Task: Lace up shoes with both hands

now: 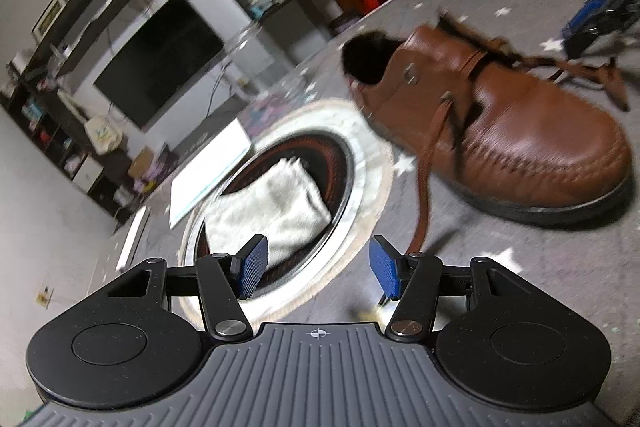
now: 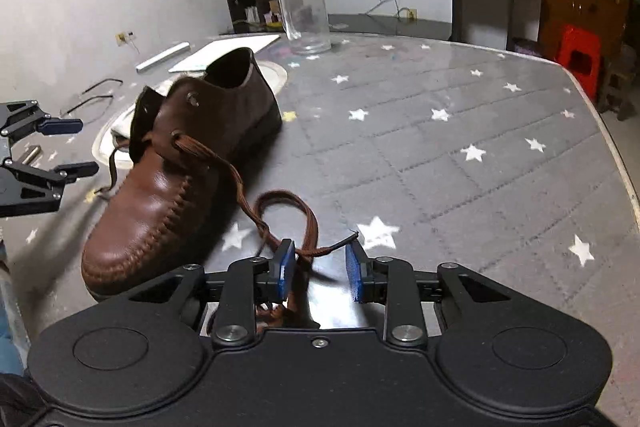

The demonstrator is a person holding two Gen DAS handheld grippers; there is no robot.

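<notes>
1. Brown leather shoe (image 2: pixel 176 179) sits on the star-print table (image 2: pixel 460 163), toward its left side, toe facing the person.
2. Right gripper (image 2: pixel 320 267): fingers apart, the brown lace (image 2: pixel 288 203) looped on the table between them, not pinched.
3. Left gripper (image 1: pixel 318 269): fingers wide apart, empty, just beside the shoe's other lace end (image 1: pixel 424 187).
</notes>
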